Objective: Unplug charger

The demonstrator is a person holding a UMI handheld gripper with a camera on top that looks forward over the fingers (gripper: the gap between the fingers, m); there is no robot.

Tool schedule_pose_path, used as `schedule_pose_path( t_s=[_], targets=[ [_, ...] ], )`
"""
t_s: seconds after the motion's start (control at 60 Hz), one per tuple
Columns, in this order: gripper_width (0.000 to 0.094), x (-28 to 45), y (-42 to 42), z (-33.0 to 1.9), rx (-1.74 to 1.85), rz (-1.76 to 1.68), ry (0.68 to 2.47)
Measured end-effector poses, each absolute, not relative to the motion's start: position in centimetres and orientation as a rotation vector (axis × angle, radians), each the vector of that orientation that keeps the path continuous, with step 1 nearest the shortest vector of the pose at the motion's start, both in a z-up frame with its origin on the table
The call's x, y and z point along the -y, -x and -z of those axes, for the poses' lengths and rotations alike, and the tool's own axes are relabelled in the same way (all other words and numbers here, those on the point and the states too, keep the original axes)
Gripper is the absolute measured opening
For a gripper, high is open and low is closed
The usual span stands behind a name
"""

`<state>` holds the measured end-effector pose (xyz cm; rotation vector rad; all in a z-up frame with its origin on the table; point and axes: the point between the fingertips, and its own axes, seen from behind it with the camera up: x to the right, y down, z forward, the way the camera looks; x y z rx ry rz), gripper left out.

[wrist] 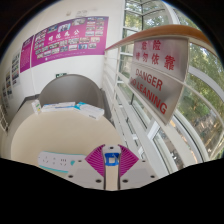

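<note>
My gripper point(110, 160) is low over a pale beige table point(60, 135). Its two magenta pads point(95, 162) slant in towards each other. A small blue and white block, the charger point(110, 155), sits between the pads, and both press on its sides. I see no cable or socket around it. The part of the charger below the pads is hidden by the gripper body.
A flat white thing with teal marks point(55, 160) lies on the table just left of the fingers. A white box point(72, 105) lies further ahead. A red danger warning sign point(155, 85) and glass railing stand on the right, with a poster wall point(70, 40) behind.
</note>
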<state>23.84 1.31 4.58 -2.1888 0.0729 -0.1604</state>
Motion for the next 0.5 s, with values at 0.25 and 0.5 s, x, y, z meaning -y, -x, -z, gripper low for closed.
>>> schedule_pose_path(
  t_s=[0.25,0.5],
  targets=[
    [0.0241,-0.6,-23.6,-1.3,-0.101,0.093,2.297],
    [0.0500,-2.4,-23.2,-0.5,-0.064,0.053,2.259]
  ],
)
